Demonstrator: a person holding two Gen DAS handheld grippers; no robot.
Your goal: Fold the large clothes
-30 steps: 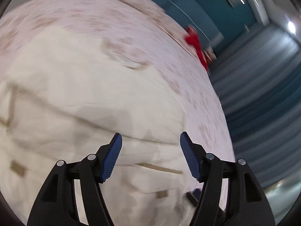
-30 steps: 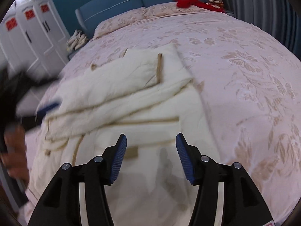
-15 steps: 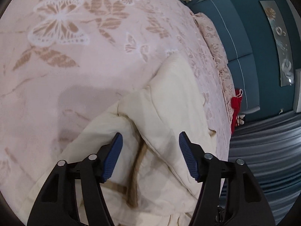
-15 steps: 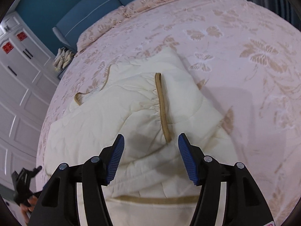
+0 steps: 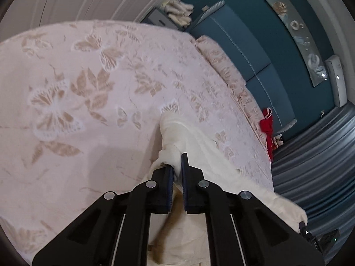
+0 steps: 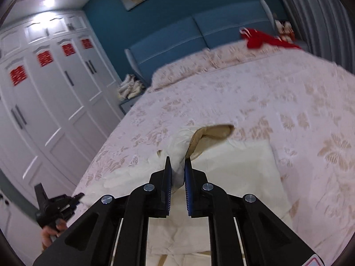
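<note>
A large cream garment (image 6: 239, 168) with tan trim lies on the pink floral bedspread (image 6: 288, 102). My right gripper (image 6: 176, 164) is shut on a bunched fold of it, and a tan-trimmed cuff (image 6: 213, 132) sticks up just beyond the fingers. In the left wrist view my left gripper (image 5: 176, 163) is shut on another cream fold of the garment (image 5: 188, 137), which rises off the bedspread (image 5: 77, 102). The left gripper also shows at the lower left of the right wrist view (image 6: 57, 206), held in a hand.
A blue padded headboard (image 6: 199, 37) and floral pillows (image 6: 199, 66) are at the far end of the bed. A red cloth (image 6: 261, 38) lies by the pillows. White wardrobes (image 6: 44, 88) stand at the left. Grey curtains (image 5: 315, 155) hang at the right.
Both grippers went from open above the garment to shut on folds of it. Both have lifted the cloth, so the views now look across the bed.
</note>
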